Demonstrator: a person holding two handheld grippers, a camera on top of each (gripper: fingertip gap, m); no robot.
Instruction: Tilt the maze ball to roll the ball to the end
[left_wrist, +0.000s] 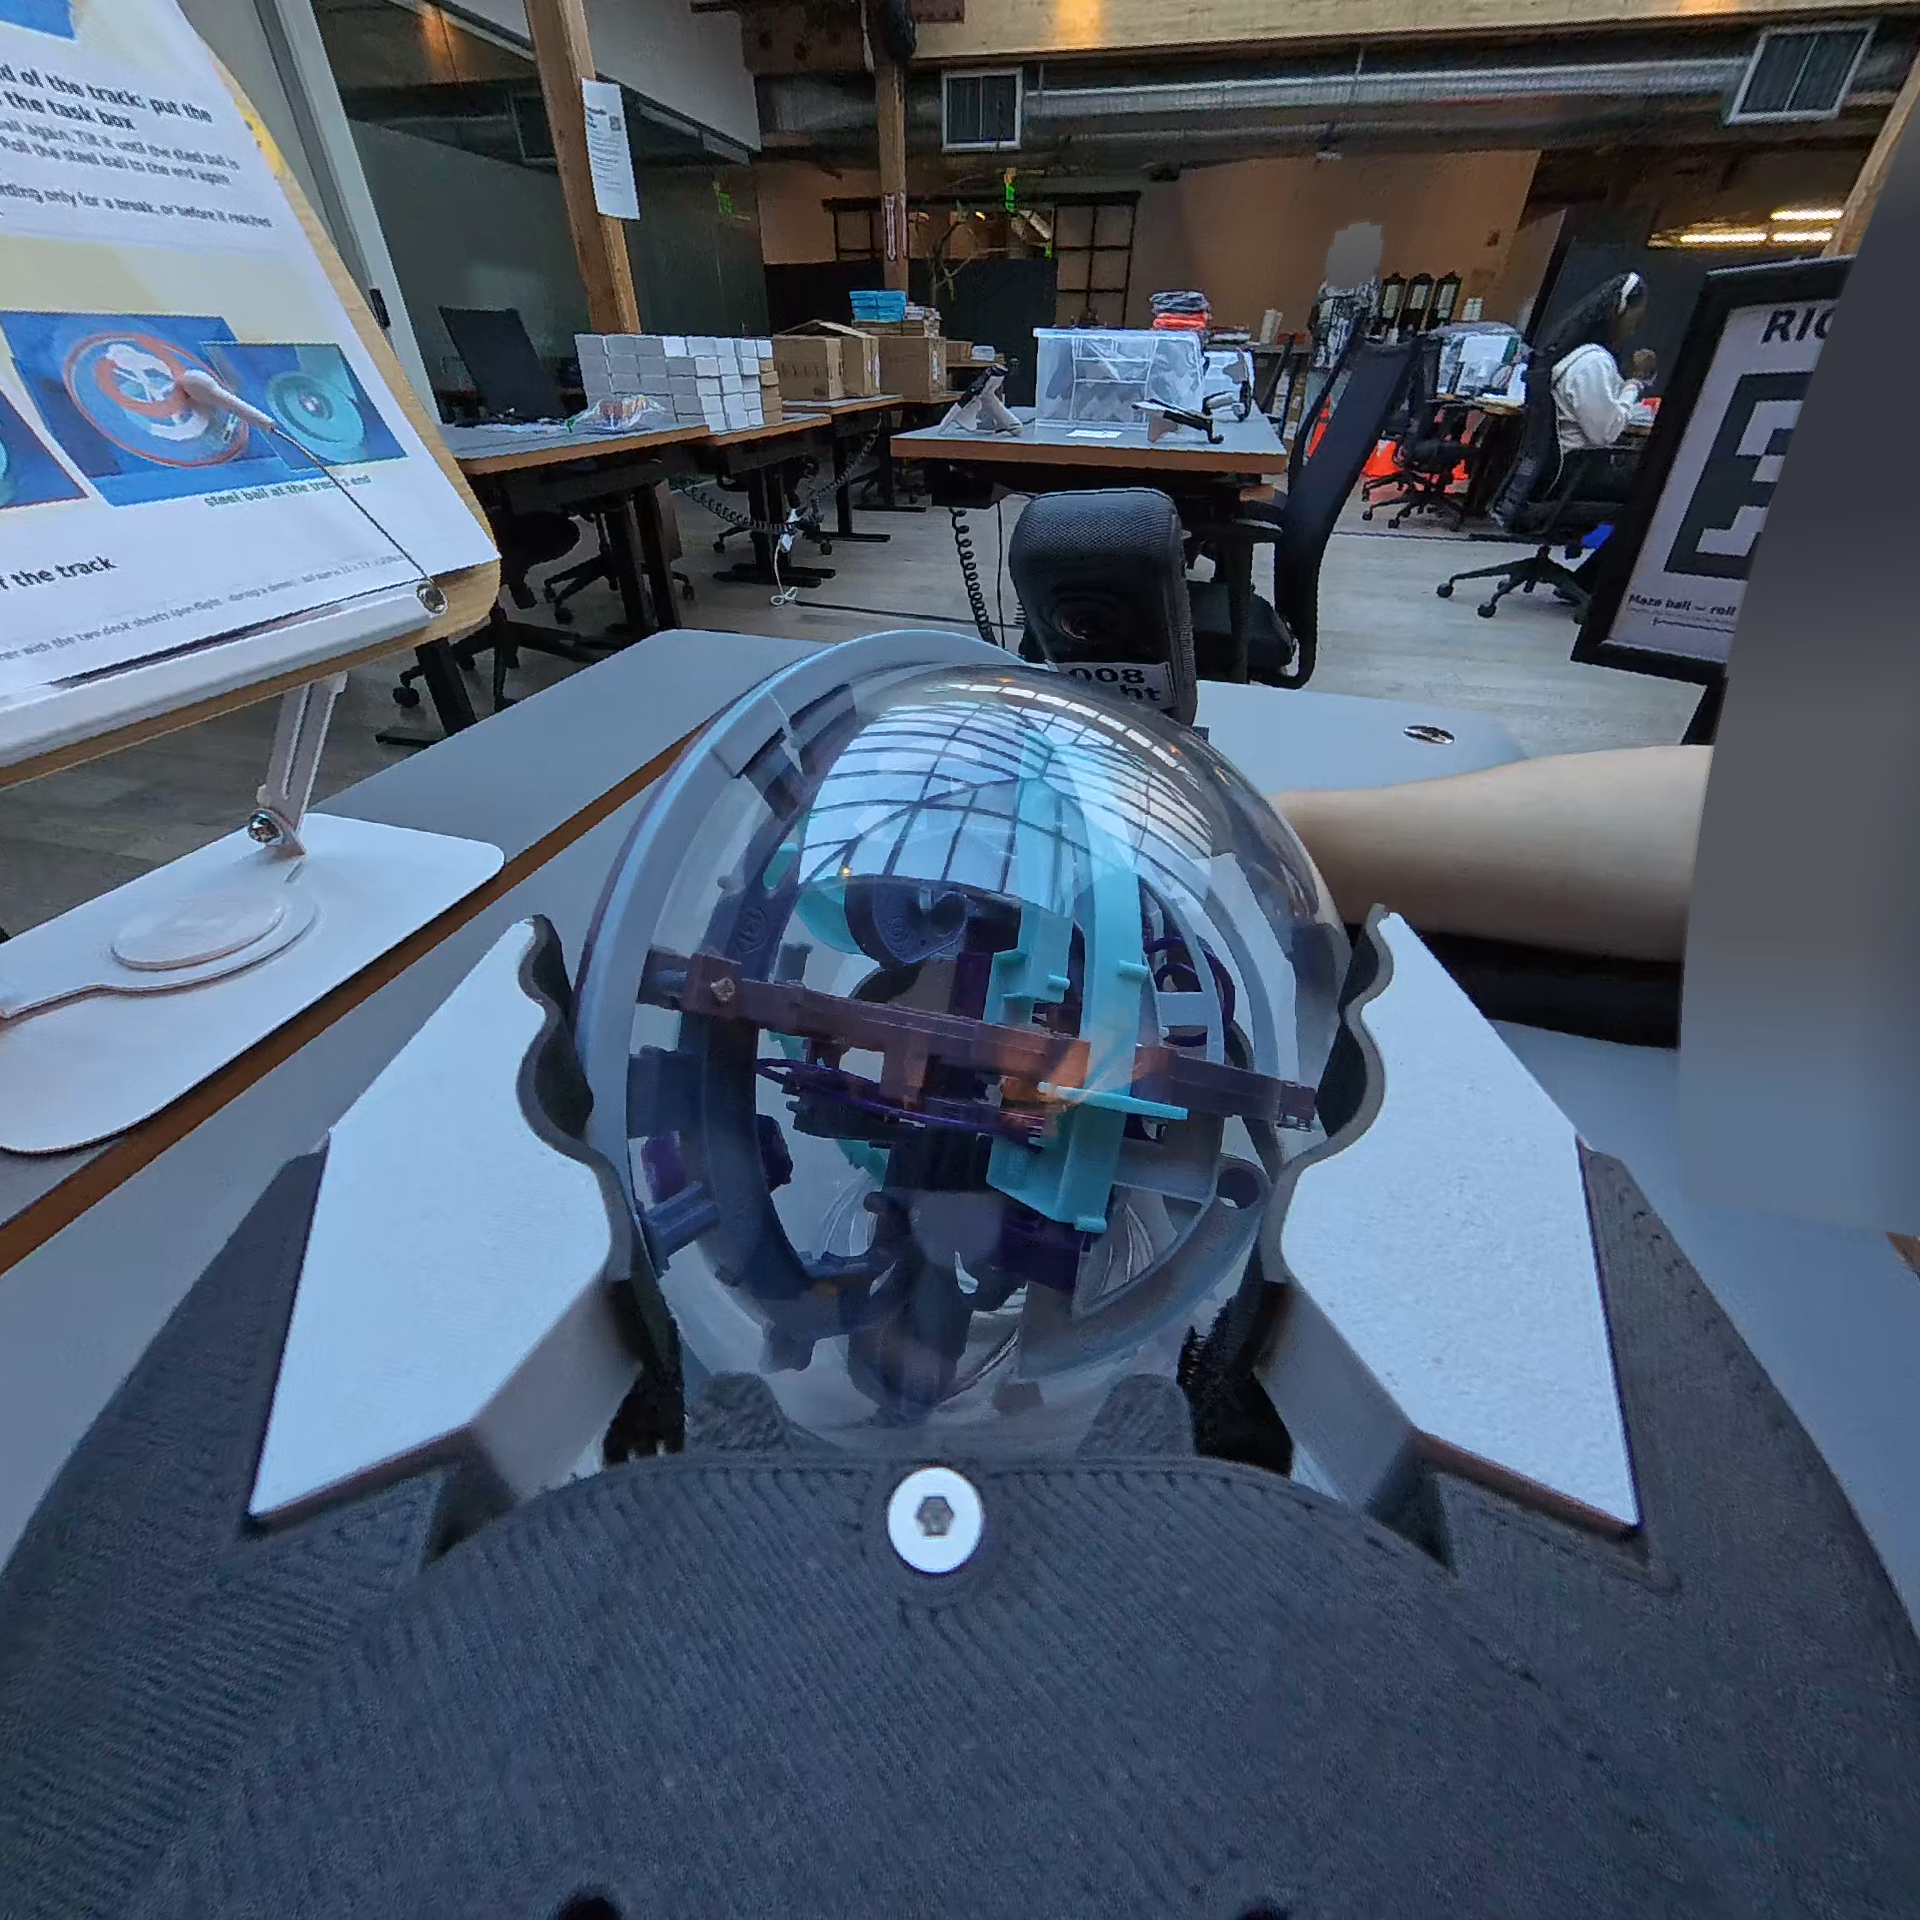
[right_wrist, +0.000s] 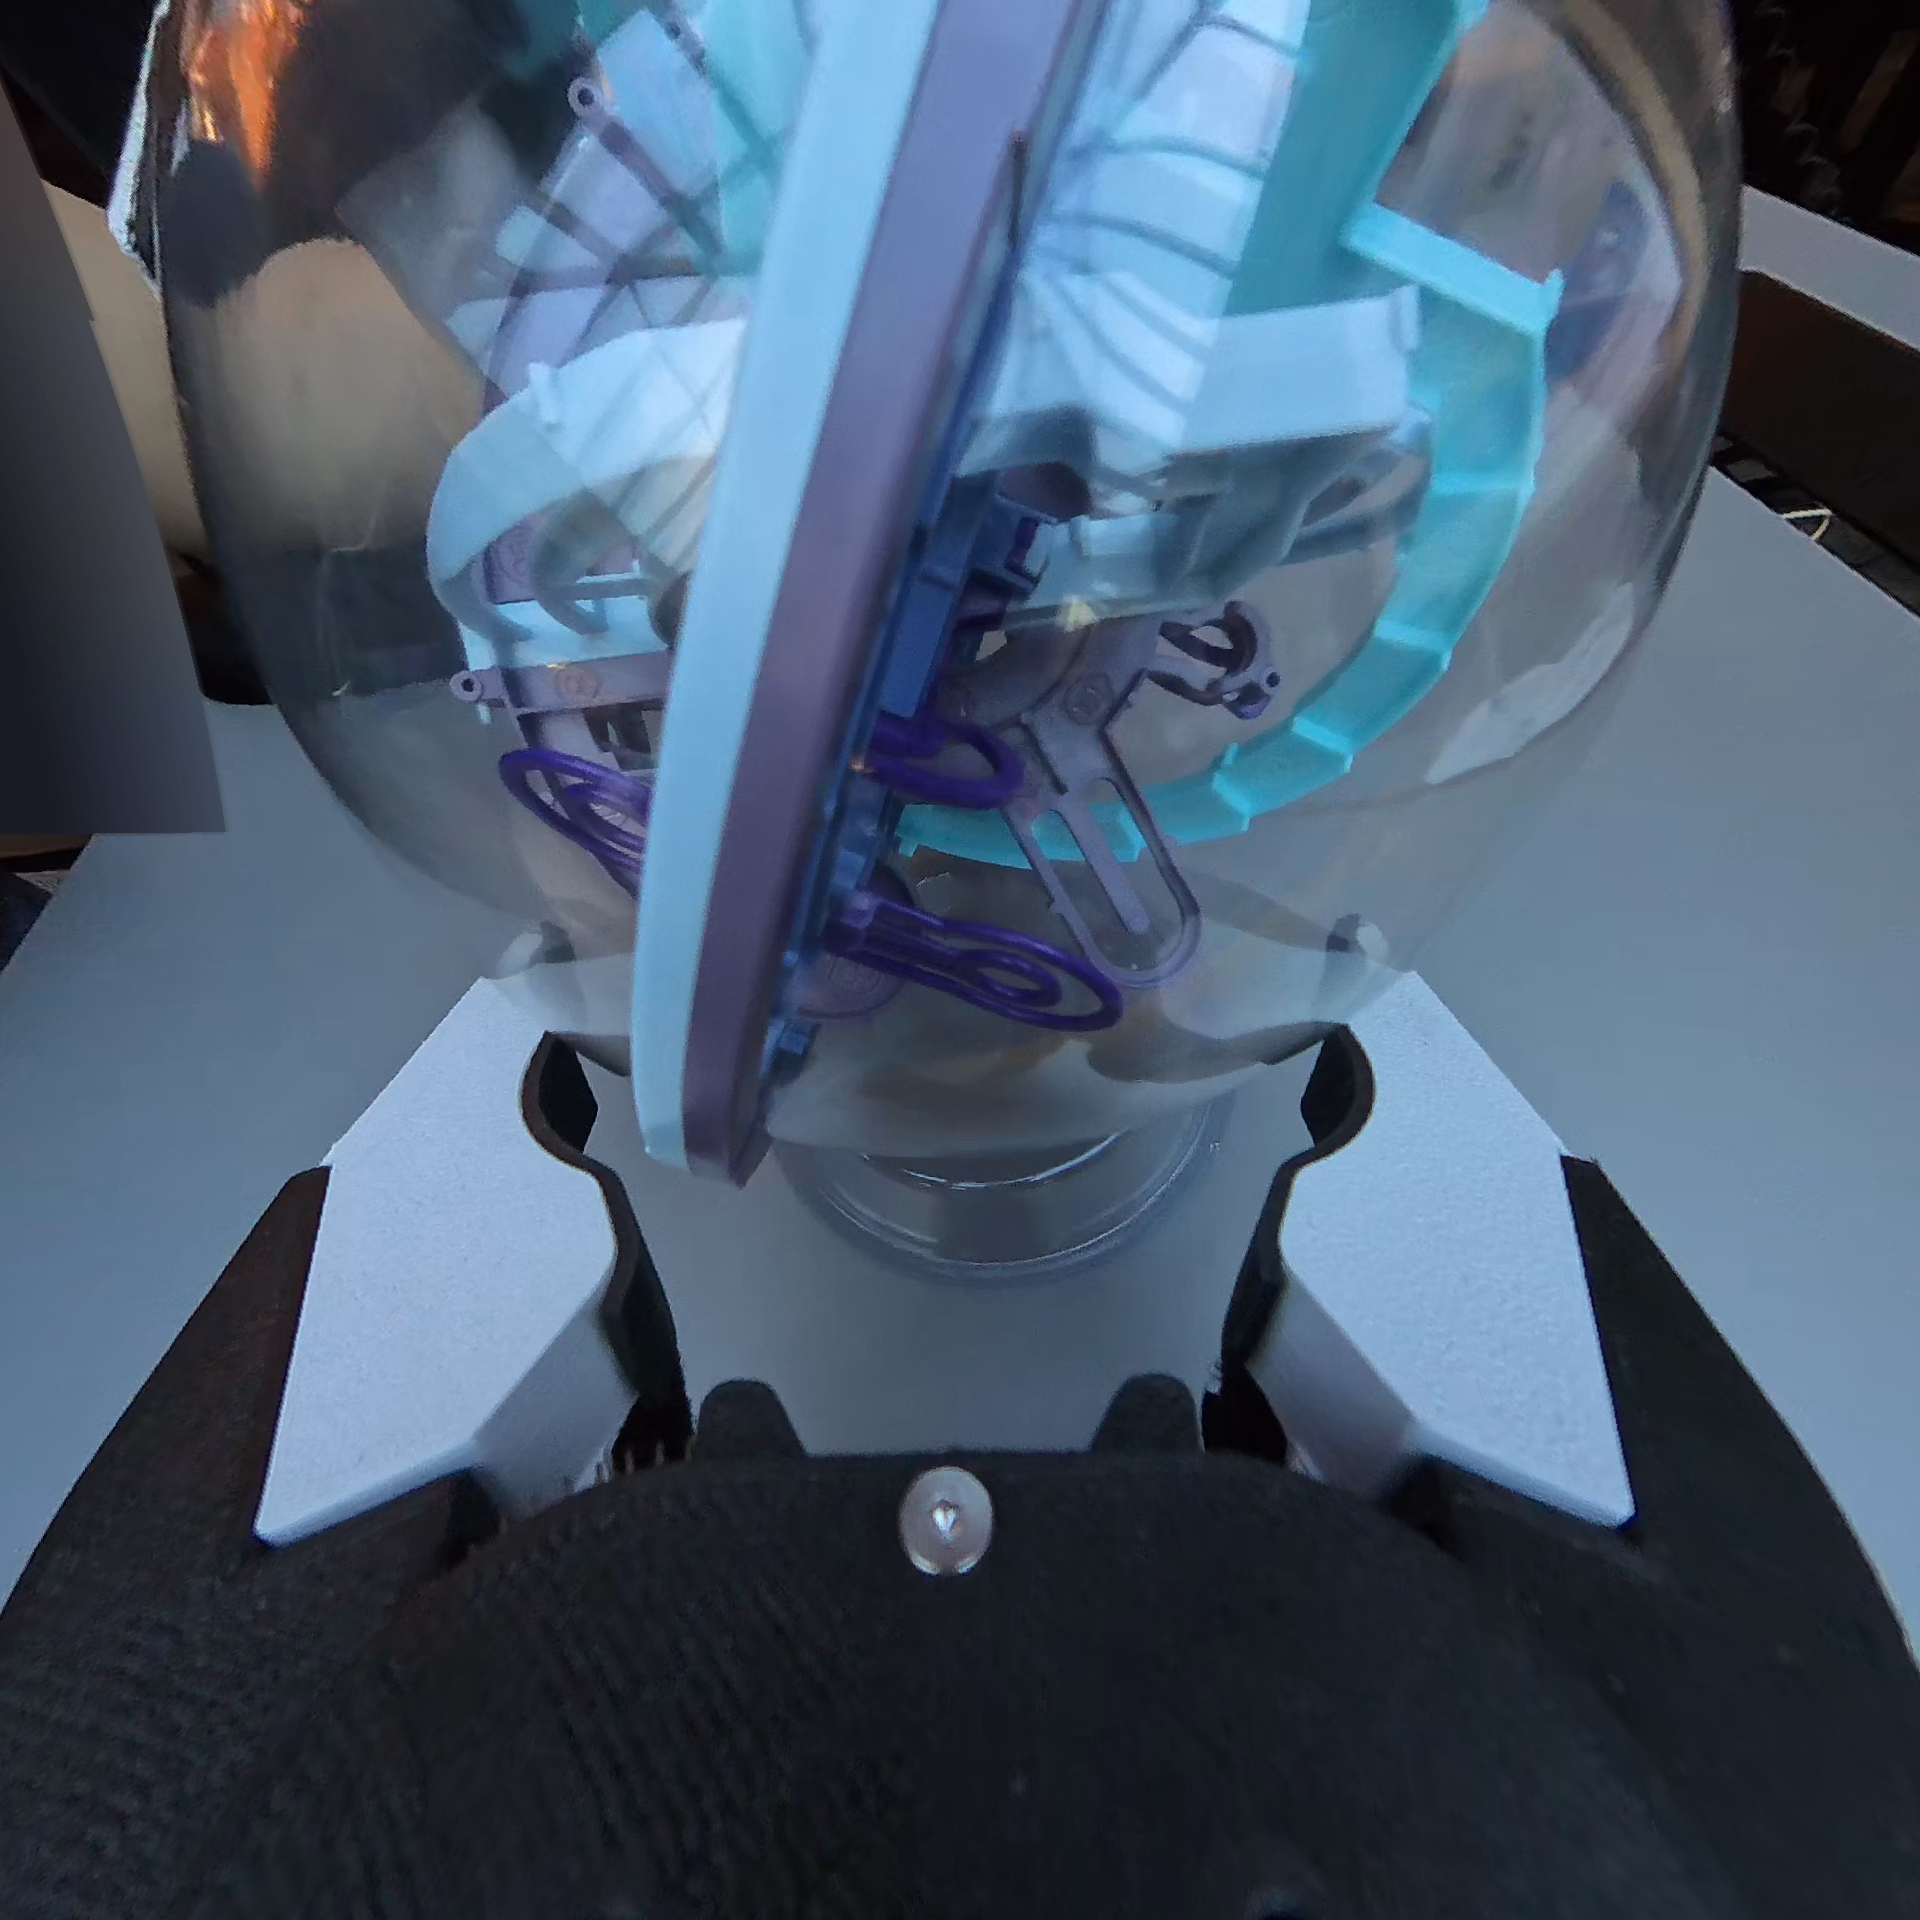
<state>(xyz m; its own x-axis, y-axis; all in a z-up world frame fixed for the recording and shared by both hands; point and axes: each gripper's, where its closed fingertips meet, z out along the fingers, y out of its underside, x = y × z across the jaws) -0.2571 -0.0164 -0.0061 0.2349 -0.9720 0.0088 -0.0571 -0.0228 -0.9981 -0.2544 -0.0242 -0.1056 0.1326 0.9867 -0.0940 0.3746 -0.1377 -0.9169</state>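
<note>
The maze ball (left_wrist: 935, 1039) is a clear sphere with teal, purple, brown and grey tracks inside and a pale grey ring around it. My left gripper (left_wrist: 956, 935) is shut on it, one finger on each side, holding it over the grey table (left_wrist: 499, 769). In the right wrist view the maze ball (right_wrist: 935, 520) fills the frame, its ring tilted. My right gripper (right_wrist: 945, 1070) clamps its near lower part from the opposite side. The right gripper's black camera body (left_wrist: 1101, 592) shows behind the ball. I cannot make out the steel ball.
An instruction sheet on a white stand (left_wrist: 208, 914) stands at the left of the table. A black-framed sign (left_wrist: 1704, 468) stands at the right. A person's forearm (left_wrist: 1486, 842) lies behind the ball. Desks, chairs and boxes fill the room beyond.
</note>
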